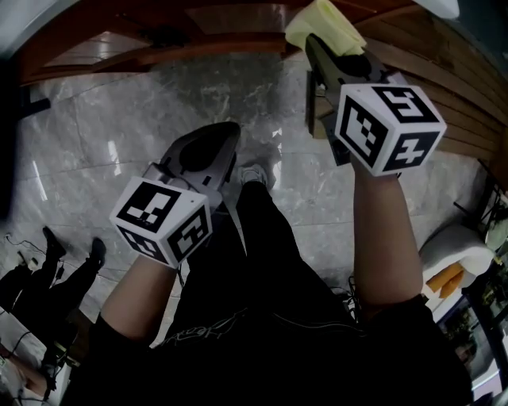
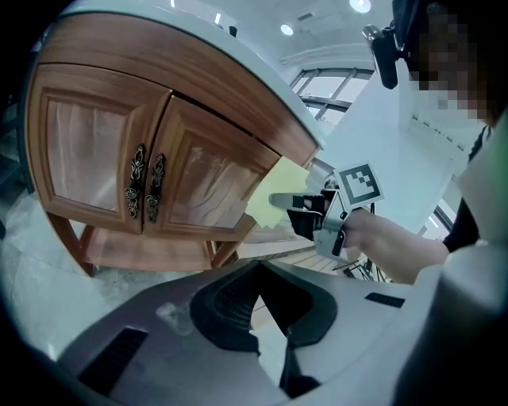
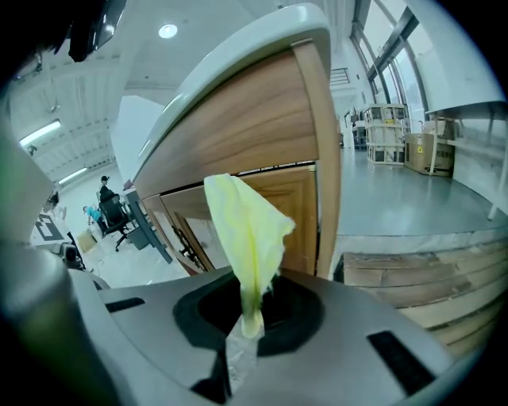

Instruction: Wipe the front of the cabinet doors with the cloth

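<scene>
Nearest the head camera, at lower left of its frame, our left tongs (image 1: 222, 135) hang over the marble floor (image 1: 103, 119) beside a dark trouser leg and a shoe (image 1: 254, 173). The left gripper view shows them drawn together with nothing between them. At upper right of the head view, our right tongs (image 1: 317, 46) reach up toward the woodwork, clenched on a pale yellow cloth (image 1: 321, 24). The right gripper view shows the cloth (image 3: 246, 230) pinched at its lower end and rising in a loose fold from the middle of the frame. Seen from the left gripper view, the cloth (image 2: 274, 198) sits at centre frame by the lower right corner of the right-hand cabinet door (image 2: 210, 178). We cannot tell whether it touches the wood. Beyond it stands the wooden cabinet (image 2: 95, 238), filling the upper left of that view. Its two doors are closed and a pair of ornate dark handles (image 2: 147, 184) sit side by side at the seam. A pale counter (image 2: 238, 71) caps the cabinet. Farther off, at the right of the right gripper view, a glossy floor (image 3: 413, 198) runs back toward tall windows.
</scene>
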A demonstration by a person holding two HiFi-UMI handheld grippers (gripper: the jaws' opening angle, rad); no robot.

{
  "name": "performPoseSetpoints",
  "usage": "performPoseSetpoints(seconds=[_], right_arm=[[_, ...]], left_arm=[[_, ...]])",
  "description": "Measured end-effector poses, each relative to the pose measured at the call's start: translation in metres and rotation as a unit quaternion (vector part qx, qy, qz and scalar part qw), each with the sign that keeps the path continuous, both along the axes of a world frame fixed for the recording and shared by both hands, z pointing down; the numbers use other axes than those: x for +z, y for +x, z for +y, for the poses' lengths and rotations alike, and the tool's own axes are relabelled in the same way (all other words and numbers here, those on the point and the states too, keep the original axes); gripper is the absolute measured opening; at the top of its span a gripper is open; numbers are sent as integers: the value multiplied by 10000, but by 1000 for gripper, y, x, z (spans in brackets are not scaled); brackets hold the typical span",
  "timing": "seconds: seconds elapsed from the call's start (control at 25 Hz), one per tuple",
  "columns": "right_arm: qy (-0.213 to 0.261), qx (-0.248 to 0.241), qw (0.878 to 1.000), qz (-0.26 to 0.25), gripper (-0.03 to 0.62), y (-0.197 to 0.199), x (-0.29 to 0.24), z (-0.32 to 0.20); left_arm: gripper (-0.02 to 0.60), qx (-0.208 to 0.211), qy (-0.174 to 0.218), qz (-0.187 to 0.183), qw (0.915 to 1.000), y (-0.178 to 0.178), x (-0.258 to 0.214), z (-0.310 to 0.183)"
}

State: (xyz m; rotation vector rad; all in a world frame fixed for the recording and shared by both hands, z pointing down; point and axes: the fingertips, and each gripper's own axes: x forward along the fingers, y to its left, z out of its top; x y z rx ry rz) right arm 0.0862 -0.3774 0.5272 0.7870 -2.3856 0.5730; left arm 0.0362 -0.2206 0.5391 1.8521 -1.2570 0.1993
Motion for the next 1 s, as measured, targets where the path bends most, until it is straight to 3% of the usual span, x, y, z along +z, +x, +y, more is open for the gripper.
performPoseSetpoints(seconds=[0.32,0.64,0.84,1.0], right_arm=[[48,319,9995,7,41,44,-2,-15],[127,396,9987,303,41,78,0,-17],[-2,253,9988,419,41,64,15,3],[-178,-60,9988,461,41,29,26,32]], left_arm=[[6,222,-106,-106,9996,28,8,2],[6,294,-14,53,9996,55,11,6],[6,170,-195,199,9995,45,28,23],[6,149,-281,55,9995,19,31,41]])
